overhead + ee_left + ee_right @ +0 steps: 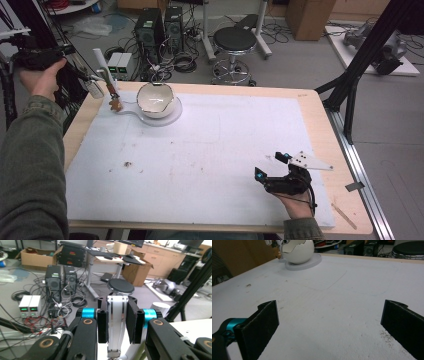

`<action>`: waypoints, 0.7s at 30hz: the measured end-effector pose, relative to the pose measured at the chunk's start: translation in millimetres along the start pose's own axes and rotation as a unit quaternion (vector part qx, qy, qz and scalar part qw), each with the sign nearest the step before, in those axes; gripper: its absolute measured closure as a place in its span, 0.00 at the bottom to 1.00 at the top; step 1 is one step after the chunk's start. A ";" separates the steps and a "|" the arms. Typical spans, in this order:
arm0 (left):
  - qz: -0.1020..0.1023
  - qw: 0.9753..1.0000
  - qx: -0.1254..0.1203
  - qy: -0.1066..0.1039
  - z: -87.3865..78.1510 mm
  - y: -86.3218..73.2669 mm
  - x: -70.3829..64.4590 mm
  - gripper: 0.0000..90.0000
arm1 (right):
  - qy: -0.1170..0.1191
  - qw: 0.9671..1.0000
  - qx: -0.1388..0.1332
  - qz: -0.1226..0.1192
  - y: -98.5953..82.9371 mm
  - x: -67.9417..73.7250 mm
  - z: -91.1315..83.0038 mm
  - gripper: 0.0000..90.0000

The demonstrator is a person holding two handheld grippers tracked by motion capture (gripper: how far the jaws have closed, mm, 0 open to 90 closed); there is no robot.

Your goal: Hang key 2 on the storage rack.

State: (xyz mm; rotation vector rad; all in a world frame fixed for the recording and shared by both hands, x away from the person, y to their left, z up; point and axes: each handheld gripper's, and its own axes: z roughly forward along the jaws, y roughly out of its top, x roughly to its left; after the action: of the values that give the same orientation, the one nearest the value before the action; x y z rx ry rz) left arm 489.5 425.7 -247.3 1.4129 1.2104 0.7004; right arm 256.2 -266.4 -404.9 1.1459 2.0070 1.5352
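Right tool point(272, 167) rests low on the white mat point(210, 165) near the front right of the desk point(325, 130), jaws spread wide and empty. Mid-mat carries a few dark crumbs point(128, 164) and nothing that blocks travel. At the far left corner, the left tool point(102, 75) is clamped on a white-handled utensil point(116, 322), held just beside the egg-shaped bowl point(155, 99) on its round base point(170, 117). A small brown piece point(116, 105) hangs at the utensil's lower end, outside the bowl. Judged progress: pickup done, placement pending. Stool point(235, 39) and computer towers point(159, 27) stand beyond the desk.
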 end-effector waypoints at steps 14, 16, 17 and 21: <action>-0.013 1.000 -0.008 0.001 5.5 1.2 1.0 0.82 | -0.005 1.000 -0.001 0.002 -1.8 -1.6 -2.7 0.00; -0.009 1.000 -0.008 -0.001 5.5 1.2 -0.6 0.82 | -0.004 1.000 0.000 0.001 -2.0 -1.1 -2.4 0.00; -0.010 1.000 -0.009 -0.005 5.9 1.1 -1.1 0.82 | -0.004 1.000 -0.001 -0.002 -2.0 -1.1 -2.1 0.00; -0.006 1.000 -0.008 -0.007 6.5 1.0 -3.3 0.82 | -0.004 1.000 -0.002 -0.003 -2.0 -1.0 -1.7 0.00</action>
State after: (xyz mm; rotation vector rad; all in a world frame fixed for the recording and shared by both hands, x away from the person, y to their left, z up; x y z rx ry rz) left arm 494.7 420.5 -247.1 1.3937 1.1992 0.6888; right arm 254.9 -268.5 -406.3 1.1405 2.0009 1.5282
